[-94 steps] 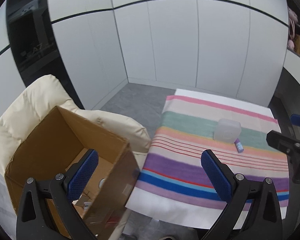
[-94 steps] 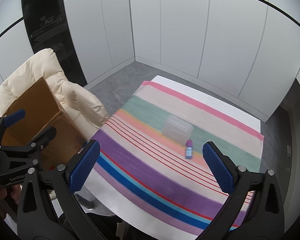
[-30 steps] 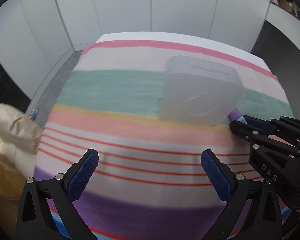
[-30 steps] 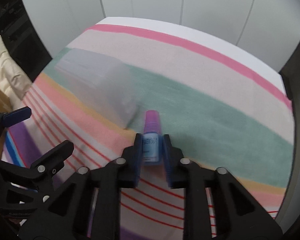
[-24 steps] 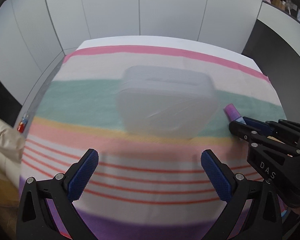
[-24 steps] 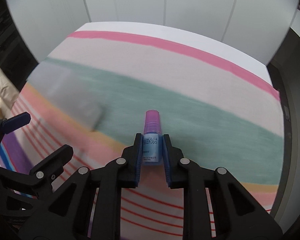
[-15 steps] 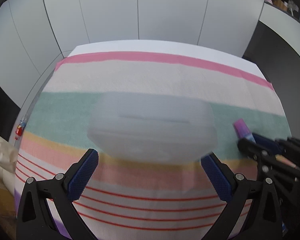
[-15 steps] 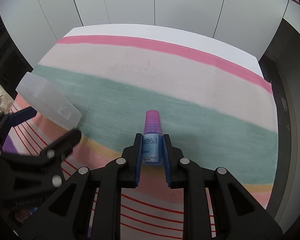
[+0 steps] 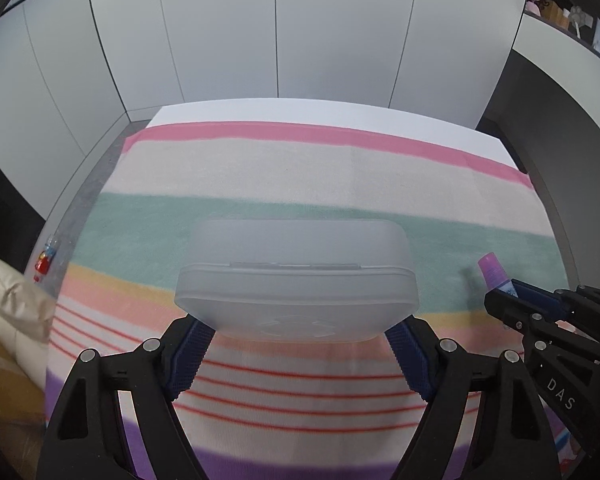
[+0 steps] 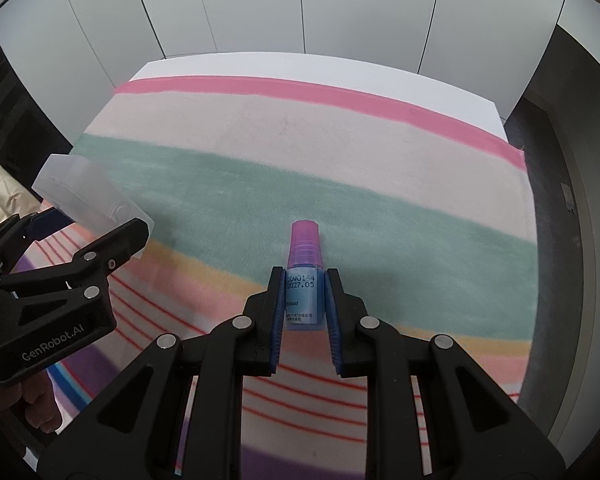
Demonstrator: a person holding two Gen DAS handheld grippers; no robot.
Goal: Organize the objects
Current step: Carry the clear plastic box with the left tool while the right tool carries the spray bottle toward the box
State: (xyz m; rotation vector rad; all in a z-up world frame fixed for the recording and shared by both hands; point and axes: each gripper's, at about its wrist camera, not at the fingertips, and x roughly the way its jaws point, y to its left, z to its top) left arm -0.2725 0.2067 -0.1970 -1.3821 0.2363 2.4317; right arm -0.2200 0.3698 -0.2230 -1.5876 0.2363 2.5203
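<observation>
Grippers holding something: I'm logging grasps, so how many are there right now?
2. The left gripper is shut on the translucent plastic box; the right gripper is shut on the small purple-capped bottle, both above the striped cloth.

Both tools were matte black plastic with round silver screws at the joints. The left gripper (image 9: 298, 354) carried dark blue textured pads (image 9: 188, 354) (white "GenRobot.AI" lettering marked its side), and the right gripper (image 10: 303, 308) had matching blue pads (image 10: 278, 312), with "DAS" printed on its body.
</observation>
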